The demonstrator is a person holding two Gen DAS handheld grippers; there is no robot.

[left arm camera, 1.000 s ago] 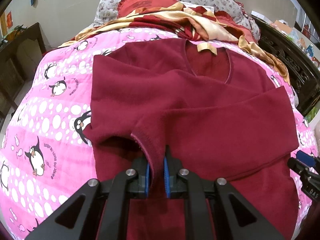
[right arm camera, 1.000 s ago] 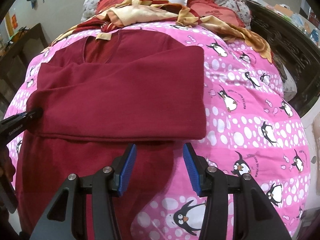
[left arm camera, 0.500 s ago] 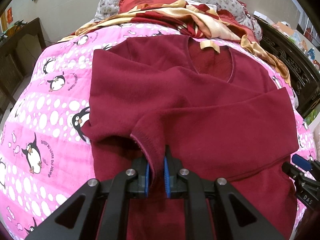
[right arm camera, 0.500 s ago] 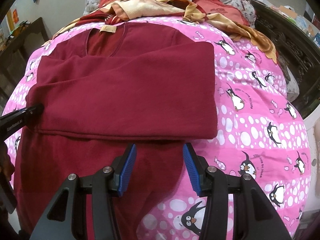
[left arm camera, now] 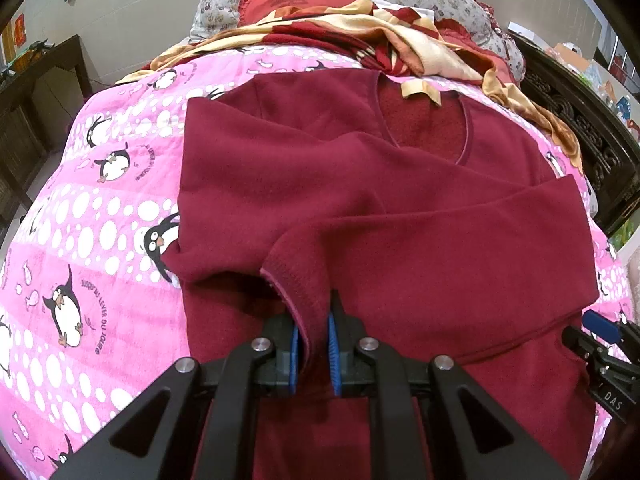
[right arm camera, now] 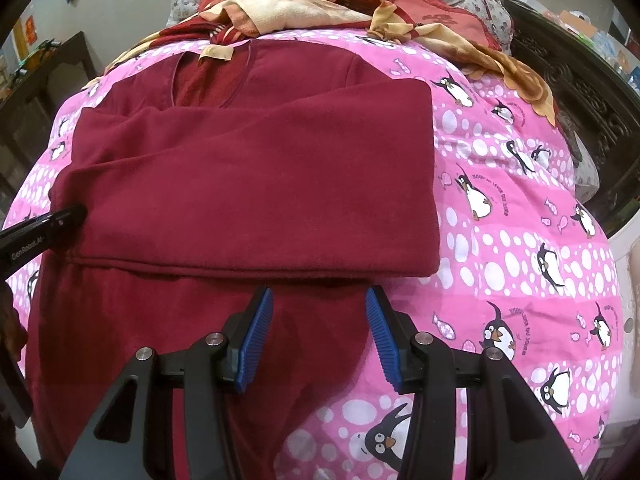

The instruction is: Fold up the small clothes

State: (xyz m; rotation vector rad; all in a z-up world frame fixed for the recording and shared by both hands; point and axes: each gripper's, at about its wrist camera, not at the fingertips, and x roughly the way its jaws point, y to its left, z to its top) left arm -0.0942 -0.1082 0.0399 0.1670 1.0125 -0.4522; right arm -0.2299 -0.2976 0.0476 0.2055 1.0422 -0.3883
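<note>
One sleeve cuff (left arm camera: pixel 298 280) of the maroon sweater (right arm camera: pixel 256 184) sits pinched between the left jaws.

The sweater's (left arm camera: pixel 400 220) hem is cut off by both views' bottom edges.

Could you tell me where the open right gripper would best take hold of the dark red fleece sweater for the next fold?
Probably the bottom hem of the dark red fleece sweater, which runs out of view below the open right gripper. Come from the near side, one finger under: the body lies flat, offering only edges to pinch.
</note>
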